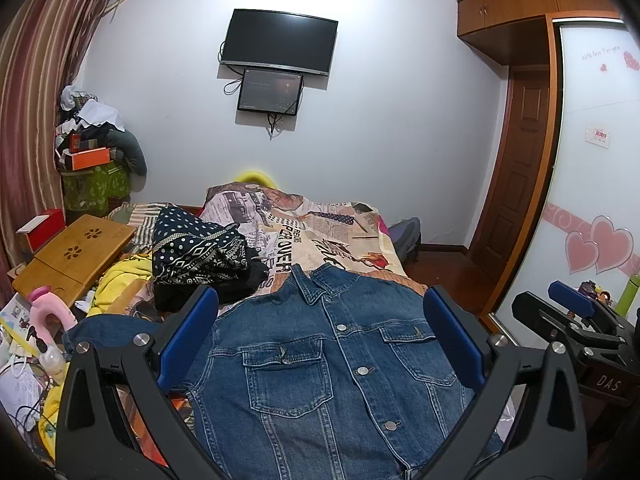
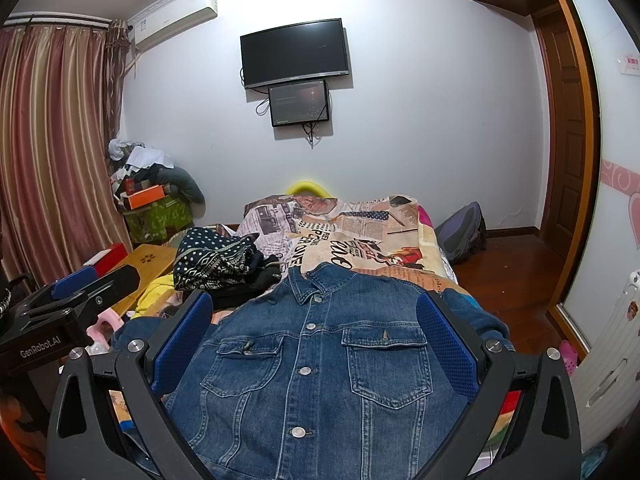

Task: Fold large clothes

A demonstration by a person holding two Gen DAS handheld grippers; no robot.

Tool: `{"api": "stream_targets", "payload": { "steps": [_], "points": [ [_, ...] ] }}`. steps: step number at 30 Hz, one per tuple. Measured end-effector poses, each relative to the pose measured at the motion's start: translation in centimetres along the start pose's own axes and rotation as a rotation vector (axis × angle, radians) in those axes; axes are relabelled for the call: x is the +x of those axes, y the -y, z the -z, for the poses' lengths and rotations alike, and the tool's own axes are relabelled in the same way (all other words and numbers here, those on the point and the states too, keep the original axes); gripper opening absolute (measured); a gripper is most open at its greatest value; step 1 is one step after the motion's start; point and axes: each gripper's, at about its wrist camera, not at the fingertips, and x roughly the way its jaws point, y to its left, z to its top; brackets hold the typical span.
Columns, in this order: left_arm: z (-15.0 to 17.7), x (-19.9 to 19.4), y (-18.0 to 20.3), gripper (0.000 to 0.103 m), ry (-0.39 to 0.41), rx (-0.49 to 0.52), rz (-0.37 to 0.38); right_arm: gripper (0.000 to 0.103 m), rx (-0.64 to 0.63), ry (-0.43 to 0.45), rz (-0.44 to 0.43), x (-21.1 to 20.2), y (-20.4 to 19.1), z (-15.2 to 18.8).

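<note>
Black finger arms with blue pads frame the bottom of both wrist views. Left gripper (image 1: 320, 332) has its jaws spread wide with nothing between the pads, hovering over the chest of a denim jacket (image 1: 332, 376). Right gripper (image 2: 316, 340) is spread just as wide and also holds nothing, poised over the same denim jacket (image 2: 316, 364). In the left wrist view the right gripper shows at the right edge, apart from the cloth; in the right wrist view the left gripper sits at the left edge.

That jacket lies front-up and buttoned on the bed (image 1: 372, 240), collar pointing away toward the far wall, two flap chest pockets visible on either side of the button row. One sleeve (image 1: 112, 332) runs out to the left across the clutter; the other sleeve (image 2: 480, 316) drapes off the right side.

Just beyond the collar to the left sits a pile of dark patterned clothes (image 1: 200, 252) on the newspaper-print bedspread (image 2: 360, 232). A yellow garment (image 1: 120, 276) lies beside a wooden lap desk (image 1: 76, 256) at the left. On the far wall hang a television (image 2: 296, 52) and a smaller screen (image 2: 298, 102) touching its lower edge. A backpack (image 2: 460, 232) rests on the floor right of the bed.
</note>
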Motion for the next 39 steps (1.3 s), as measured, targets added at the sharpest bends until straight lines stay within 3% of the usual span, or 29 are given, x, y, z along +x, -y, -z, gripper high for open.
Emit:
{"api": "stream_targets", "payload": {
  "steps": [28,34,39],
  "points": [
    [0.1,1.6,-1.2,0.103,-0.024,-0.010,-0.017,0.101,0.006,-0.046,0.019,1.6,0.2,0.2],
    [-0.5,3.0,-3.3,0.103,-0.024,-0.025,-0.059,0.101,-0.001,-0.084,0.057,3.2,0.4,0.1],
    [-1.8,4.5,-7.1,0.103,-0.014,-0.044,-0.153,0.101,0.004,-0.113,0.086,4.6,1.0,0.1]
  ]
}}
